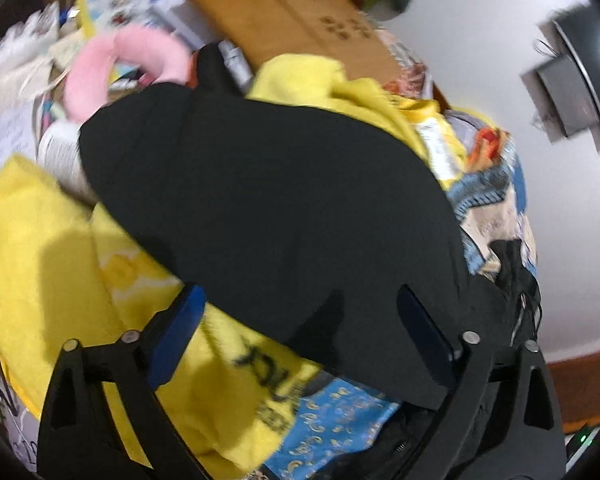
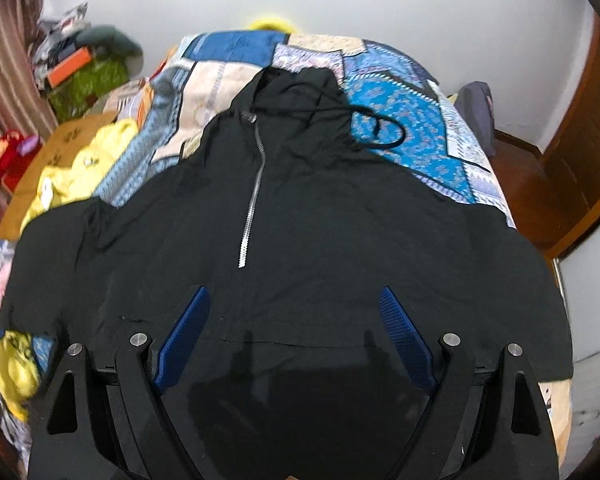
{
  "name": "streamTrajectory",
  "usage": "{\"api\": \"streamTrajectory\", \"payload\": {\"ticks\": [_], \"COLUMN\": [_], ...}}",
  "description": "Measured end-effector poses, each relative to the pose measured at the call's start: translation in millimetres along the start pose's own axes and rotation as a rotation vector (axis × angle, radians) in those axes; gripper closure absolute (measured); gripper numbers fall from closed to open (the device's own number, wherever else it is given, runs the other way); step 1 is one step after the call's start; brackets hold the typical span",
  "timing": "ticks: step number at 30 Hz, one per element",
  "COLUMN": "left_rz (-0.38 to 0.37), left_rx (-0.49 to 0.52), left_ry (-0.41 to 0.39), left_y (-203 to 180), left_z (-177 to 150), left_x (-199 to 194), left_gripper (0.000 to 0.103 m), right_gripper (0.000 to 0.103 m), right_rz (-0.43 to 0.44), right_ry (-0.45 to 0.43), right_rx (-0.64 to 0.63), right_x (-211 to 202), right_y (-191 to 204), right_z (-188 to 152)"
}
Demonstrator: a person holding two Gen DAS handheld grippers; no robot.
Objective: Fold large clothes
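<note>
A: Left to right, quick. What's on my left wrist view?

B: Far left, a yellow garment (image 1: 48,240) spread out with black lettering near the bottom. Above it a pink plush ring (image 1: 120,68) among papers and boxes. A brown cardboard sheet (image 1: 292,20) lies behind.

A: And the hoodie?

B: A black sleeve of the hoodie (image 1: 268,200) lies across the middle, over the yellow garment. The patterned blue quilt (image 1: 332,432) shows below it and to the right.

A: My left gripper (image 1: 300,336)?

B: Jaws wide apart, nothing between the pads. One blue pad (image 1: 176,336) is over the yellow fabric, the other over the black sleeve. I can't tell if either touches cloth. The picture is blurred.

A: Right wrist view now.

B: Left edge, striped curtain (image 2: 4,92) and a clutter pile. Then the yellow garment (image 2: 84,160) bunched beside the cardboard. Centre, the hoodie (image 2: 300,220) lies spread flat, front up, on the bed's quilt (image 2: 412,140). Hood at the far end, silver half-zip (image 2: 254,200) running down the chest, both sleeves out to the sides. Its drawcord (image 2: 384,132) loops onto the quilt at the right of the hood.

A: My right gripper (image 2: 296,336)?

B: Jaws apart too, empty, over the hem end of the hoodie. Far right, a wooden door (image 2: 580,152).
</note>
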State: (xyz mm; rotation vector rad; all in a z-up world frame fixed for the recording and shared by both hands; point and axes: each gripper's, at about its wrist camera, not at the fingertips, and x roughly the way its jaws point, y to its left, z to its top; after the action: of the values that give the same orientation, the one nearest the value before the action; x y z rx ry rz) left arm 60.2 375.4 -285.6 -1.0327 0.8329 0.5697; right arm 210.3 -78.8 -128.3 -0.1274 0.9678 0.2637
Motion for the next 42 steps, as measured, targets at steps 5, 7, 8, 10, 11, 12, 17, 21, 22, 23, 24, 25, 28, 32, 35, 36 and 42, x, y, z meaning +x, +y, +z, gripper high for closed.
{"api": "streamTrajectory", "payload": {"ticks": [5, 7, 8, 10, 11, 12, 17, 21, 22, 23, 24, 25, 28, 32, 35, 36, 42], "left_rz": [0.025, 0.04, 0.055, 0.094, 0.125, 0.151, 0.285, 0.255, 0.231, 0.207, 0.194, 0.174, 0.115, -0.021, -0.091, -0.114, -0.263], "left_rx": [-0.035, -0.026, -0.014, 0.009, 0.033, 0.05, 0.205, 0.262, 0.28, 0.3, 0.315, 0.342, 0.431, 0.524, 0.598, 0.626, 0.784], "left_ry": [0.001, -0.008, -0.023, -0.049, -0.076, -0.093, -0.206, -0.245, -0.257, -0.274, -0.286, -0.302, -0.359, -0.391, -0.393, -0.387, -0.292], "left_y": [17, 16, 15, 9, 5, 1, -27, -48, -58, -68, -77, -91, -136, -204, -251, -267, -352], "left_z": [4, 6, 7, 10, 10, 12, 15, 20, 22, 23, 23, 23, 20, 10, -6, -14, -78], "left_x": [16, 20, 21, 21, 19, 17, 0, -19, -26, -35, -38, -46, -67, -90, -95, -95, -82], "left_gripper": [0.015, 0.02, 0.021, 0.032, 0.037, 0.051, 0.087, 0.093, 0.095, 0.095, 0.095, 0.096, 0.096, 0.098, 0.098, 0.099, 0.099], "right_gripper": [0.018, 0.018, 0.018, 0.018, 0.018, 0.018, 0.018, 0.018, 0.018, 0.018, 0.018, 0.018, 0.018, 0.018, 0.018, 0.018, 0.018], "right_rz": [0.01, 0.016, 0.014, 0.009, 0.01, 0.01, 0.028, 0.033, 0.036, 0.041, 0.046, 0.051, 0.065, 0.075, 0.081, 0.082, 0.077], "right_ry": [0.05, 0.067, 0.07, 0.073, 0.073, 0.073, 0.05, 0.019, 0.011, 0.003, -0.006, -0.014, -0.038, -0.071, -0.095, -0.104, -0.132], "right_rx": [-0.064, -0.085, -0.093, -0.116, -0.126, -0.132, -0.143, -0.122, -0.114, -0.105, -0.096, -0.085, -0.057, -0.032, -0.007, 0.002, 0.055], "right_x": [12, 16, 17, 17, 16, 16, 4, -8, -11, -14, -17, -20, -27, -36, -42, -44, -51], "right_y": [16, 20, 20, 24, 25, 27, 28, 22, 20, 17, 14, 12, 1, -11, -24, -28, -58], "right_z": [-2, -4, -2, -2, -2, -1, -2, -1, -1, -1, -1, 0, 2, 2, 3, 2, -3]}}
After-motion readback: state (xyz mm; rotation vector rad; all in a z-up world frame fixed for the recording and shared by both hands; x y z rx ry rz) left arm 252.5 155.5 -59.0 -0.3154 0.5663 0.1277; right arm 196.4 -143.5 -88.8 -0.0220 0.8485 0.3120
